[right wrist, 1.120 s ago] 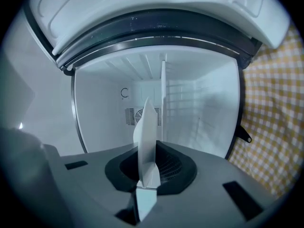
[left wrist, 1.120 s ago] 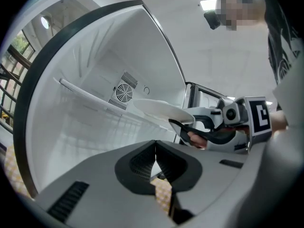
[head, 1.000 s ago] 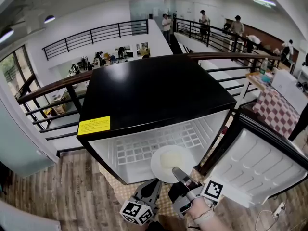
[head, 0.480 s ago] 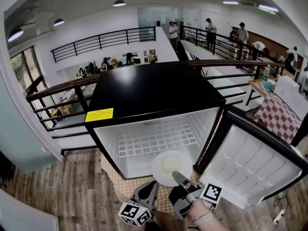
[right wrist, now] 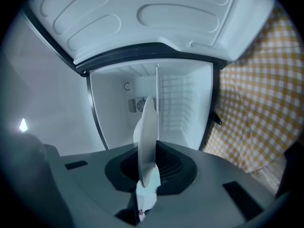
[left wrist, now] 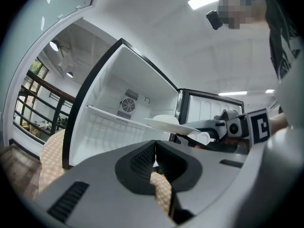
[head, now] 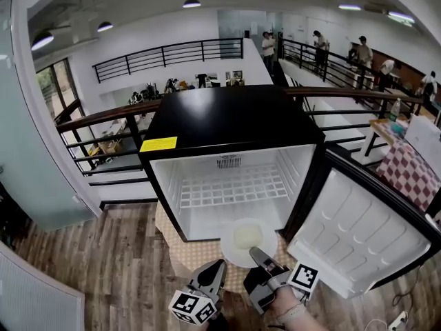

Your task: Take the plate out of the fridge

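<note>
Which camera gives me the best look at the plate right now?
Head view: the plate shows from above, almost whole, with the right gripper on its near rim. The right gripper view shows it edge-on; the left gripper view shows it side-on.

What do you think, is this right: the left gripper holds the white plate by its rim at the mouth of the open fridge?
No, the right gripper holds it. The right gripper view shows its jaws shut on the rim of the white plate, at the mouth of the open fridge. The left gripper is shut on nothing.
</note>
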`<state>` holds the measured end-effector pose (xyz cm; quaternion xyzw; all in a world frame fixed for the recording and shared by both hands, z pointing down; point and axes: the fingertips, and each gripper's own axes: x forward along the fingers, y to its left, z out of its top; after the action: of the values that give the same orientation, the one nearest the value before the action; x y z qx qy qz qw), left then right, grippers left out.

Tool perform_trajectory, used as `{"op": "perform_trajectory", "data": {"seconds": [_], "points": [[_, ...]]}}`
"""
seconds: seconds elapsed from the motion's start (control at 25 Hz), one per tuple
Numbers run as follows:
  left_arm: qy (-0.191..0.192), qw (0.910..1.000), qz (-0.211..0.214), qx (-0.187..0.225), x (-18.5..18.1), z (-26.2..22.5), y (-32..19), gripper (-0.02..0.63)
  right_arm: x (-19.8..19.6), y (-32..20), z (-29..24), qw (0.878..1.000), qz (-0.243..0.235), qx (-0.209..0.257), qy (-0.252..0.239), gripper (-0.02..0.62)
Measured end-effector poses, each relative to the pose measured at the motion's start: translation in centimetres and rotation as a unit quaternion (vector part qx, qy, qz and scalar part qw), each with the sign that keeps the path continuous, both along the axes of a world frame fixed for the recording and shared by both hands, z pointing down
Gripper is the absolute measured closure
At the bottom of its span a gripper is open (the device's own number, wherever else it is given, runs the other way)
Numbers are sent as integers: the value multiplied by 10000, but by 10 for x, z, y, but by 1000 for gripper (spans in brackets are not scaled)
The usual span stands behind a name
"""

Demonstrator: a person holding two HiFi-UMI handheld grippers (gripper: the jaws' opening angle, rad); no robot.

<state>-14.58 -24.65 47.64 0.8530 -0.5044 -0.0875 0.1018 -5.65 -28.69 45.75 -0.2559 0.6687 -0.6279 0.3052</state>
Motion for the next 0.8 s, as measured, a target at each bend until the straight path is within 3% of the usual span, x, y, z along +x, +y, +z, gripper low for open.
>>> {"op": "perform_trajectory", "data": {"seconds": [0.8], "points": [[57,9982,-591,78,27,3,75,597,24,65,9,9986,-528,-68,-27,543]]}}
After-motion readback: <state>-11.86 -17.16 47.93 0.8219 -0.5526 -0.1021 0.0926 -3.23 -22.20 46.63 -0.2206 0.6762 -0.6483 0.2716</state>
